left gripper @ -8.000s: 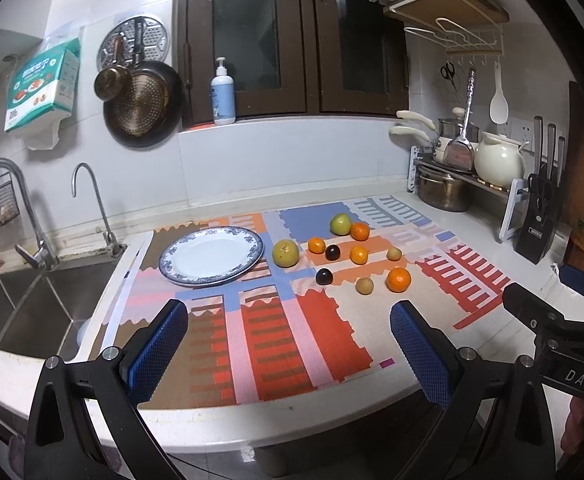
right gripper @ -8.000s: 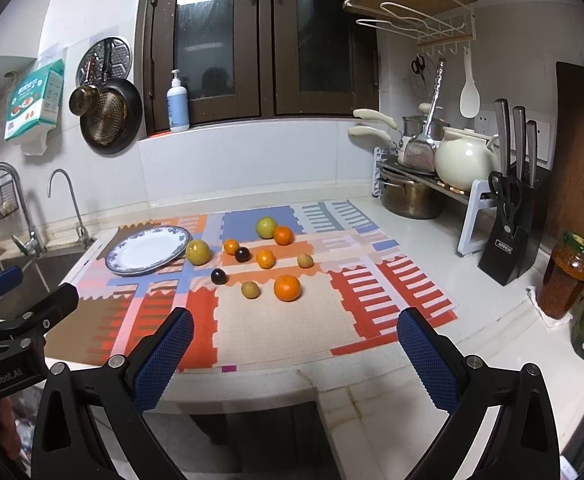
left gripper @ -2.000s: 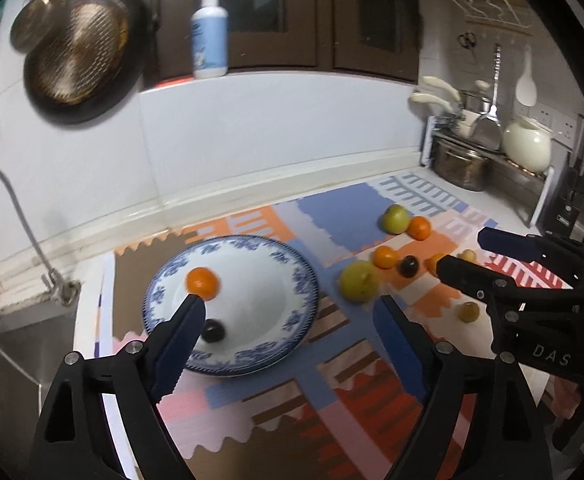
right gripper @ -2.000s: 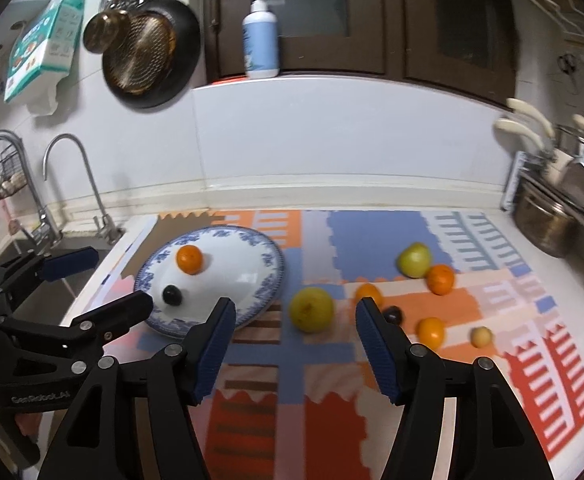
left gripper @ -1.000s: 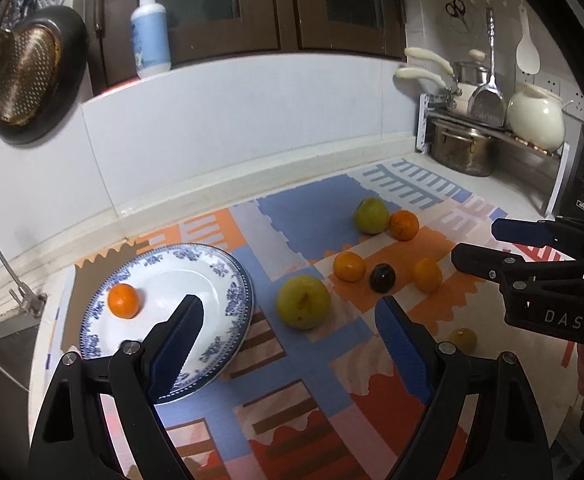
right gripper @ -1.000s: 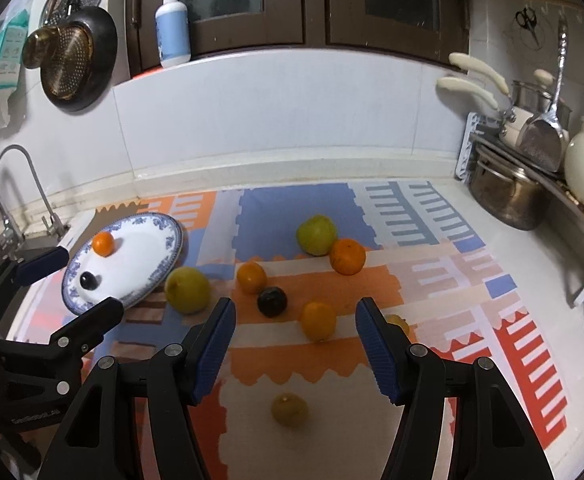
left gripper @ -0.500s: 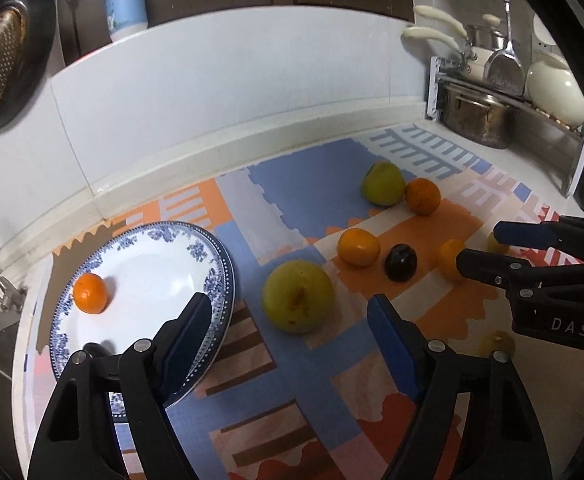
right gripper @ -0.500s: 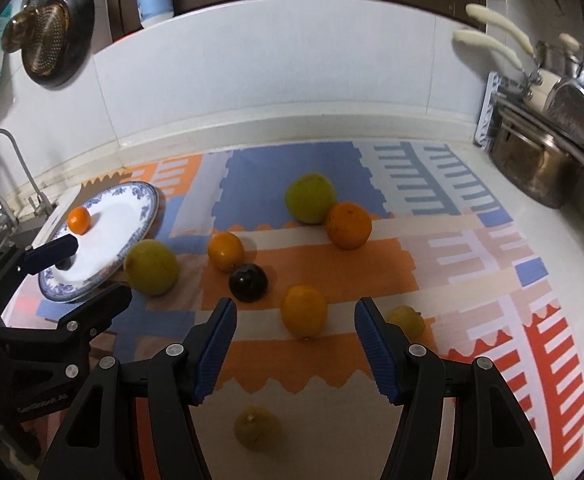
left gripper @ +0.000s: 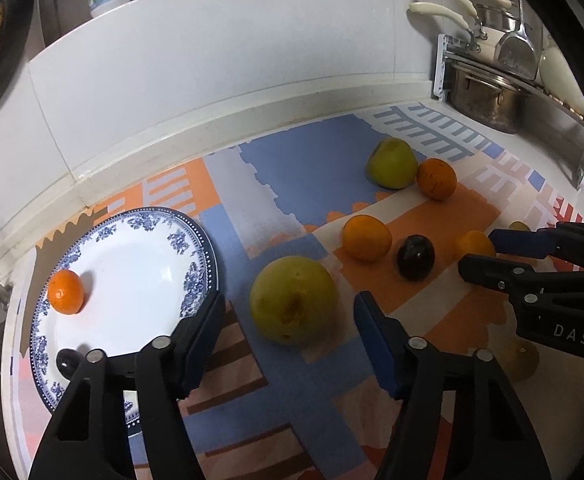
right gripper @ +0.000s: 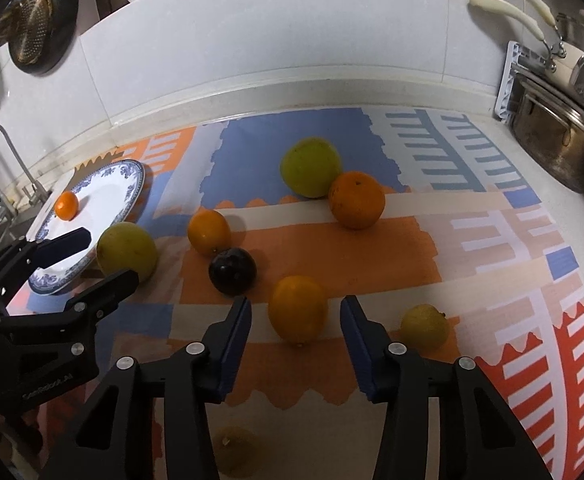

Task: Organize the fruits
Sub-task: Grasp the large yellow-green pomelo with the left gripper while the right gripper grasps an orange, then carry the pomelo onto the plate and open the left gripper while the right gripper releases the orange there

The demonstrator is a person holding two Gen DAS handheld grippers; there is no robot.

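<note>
Left wrist view low over the mat (left gripper: 284,396), facing the plate (left gripper: 196,236), right wrist view close above oranges, both sharing the central fruit.

Your left gripper (left gripper: 288,316) low, jaws spread wide, pointing toward twelve o'clock, your right gripper (right gripper: 296,320) at its three o'clock, jaws likewise parted

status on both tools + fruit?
Left tool open around big yellow-green fruit. Right tool open around orange. Plate holds two fruits. No obstruction.
</note>
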